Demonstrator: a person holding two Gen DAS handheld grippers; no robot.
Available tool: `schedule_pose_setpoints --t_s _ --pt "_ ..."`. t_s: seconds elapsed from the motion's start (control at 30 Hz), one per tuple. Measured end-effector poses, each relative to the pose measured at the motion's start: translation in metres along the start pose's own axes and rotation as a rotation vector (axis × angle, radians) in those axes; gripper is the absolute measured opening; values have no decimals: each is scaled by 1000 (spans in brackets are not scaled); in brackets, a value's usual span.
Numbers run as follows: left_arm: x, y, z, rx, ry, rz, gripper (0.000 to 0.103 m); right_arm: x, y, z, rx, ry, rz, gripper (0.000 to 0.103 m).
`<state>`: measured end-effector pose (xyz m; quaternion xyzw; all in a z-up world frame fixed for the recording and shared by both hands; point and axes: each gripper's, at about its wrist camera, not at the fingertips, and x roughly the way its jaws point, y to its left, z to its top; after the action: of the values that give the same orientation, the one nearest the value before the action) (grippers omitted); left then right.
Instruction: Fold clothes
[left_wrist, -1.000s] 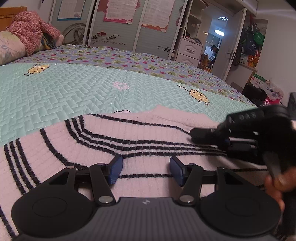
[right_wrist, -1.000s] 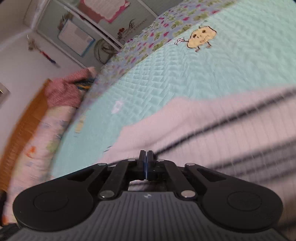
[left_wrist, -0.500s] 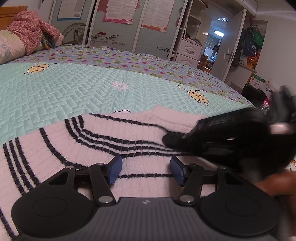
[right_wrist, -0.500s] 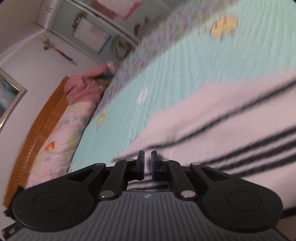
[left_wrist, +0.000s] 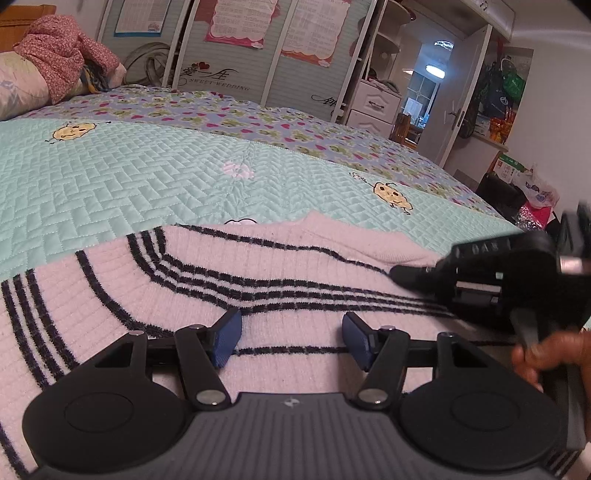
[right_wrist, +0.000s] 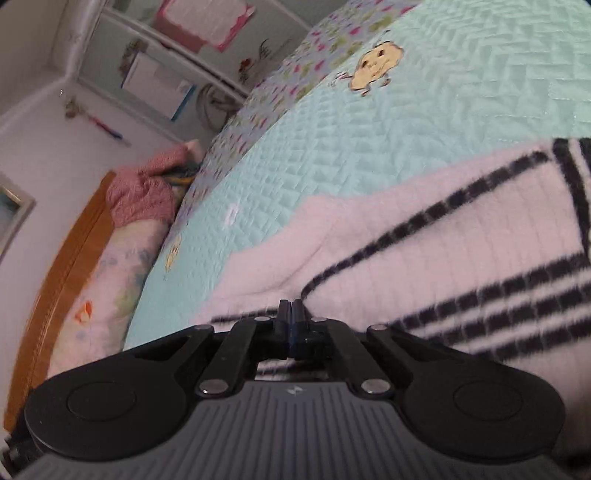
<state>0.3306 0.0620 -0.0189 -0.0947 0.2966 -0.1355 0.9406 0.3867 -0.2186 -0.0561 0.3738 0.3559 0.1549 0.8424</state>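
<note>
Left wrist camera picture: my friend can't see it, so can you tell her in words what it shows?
A pink sweater with black stripes lies flat on a mint quilted bedspread. The left gripper sits over it with its blue-padded jaws open and empty, while the right gripper, in a hand, points its tip at the sweater's right edge. Wardrobe doors with posters stand behind.

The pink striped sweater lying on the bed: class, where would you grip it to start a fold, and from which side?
Probably grip the pink striped sweater at its far right corner, where the edge meets the quilt. The right gripper is there now, jaws shut. Come in low from the right: the fabric lies flat, so only a free edge gives the fingers something to pinch. The left gripper is open above the middle.
</note>
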Motion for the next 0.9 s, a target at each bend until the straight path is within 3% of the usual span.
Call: schedule_pose_setpoints --t_s 0.07,0.1,0.2,0.23,0.27,0.3,0.43,0.47,0.5,0.6,0.7,0.77,0.8,0.9 --pt "0 0 0 4 0 1 64 -7 21 -1 -48 -61 -111 0" --pt "0 1 0 3 -1 -1 64 -9 32 -6 -63 -73 -110 7" --pt "-1 3 0 -7 -3 -8 64 4 58 -21 -95 -23 56 9" --pt "-1 3 0 -11 -3 -11 64 17 60 -23 -94 17 79 14" --pt "-1 4 0 -14 -2 -13 64 32 58 -24 -92 60 74 15" --pt "-1 5 0 -19 -3 -17 64 46 52 -24 -89 89 57 0" --pt "-1 10 0 -46 -9 -39 64 45 38 -10 -14 50 79 0" --pt "-1 11 0 -50 -9 -42 64 35 39 -11 -13 31 70 0" --pt "-1 11 1 -52 -9 -44 64 22 38 -13 -7 7 71 8" --pt "0 9 2 -47 -8 -35 64 -33 28 -29 28 -35 117 10" --pt "-2 -2 5 8 17 14 65 -86 11 -52 22 10 51 16" --pt "-17 -14 11 30 77 64 64 -119 0 -63 12 39 -7 9" --pt "-26 -19 13 39 105 81 64 -136 -4 -68 13 46 -30 12" --pt "-86 -28 0 20 173 -37 64 -206 2 -93 -30 84 15 21"
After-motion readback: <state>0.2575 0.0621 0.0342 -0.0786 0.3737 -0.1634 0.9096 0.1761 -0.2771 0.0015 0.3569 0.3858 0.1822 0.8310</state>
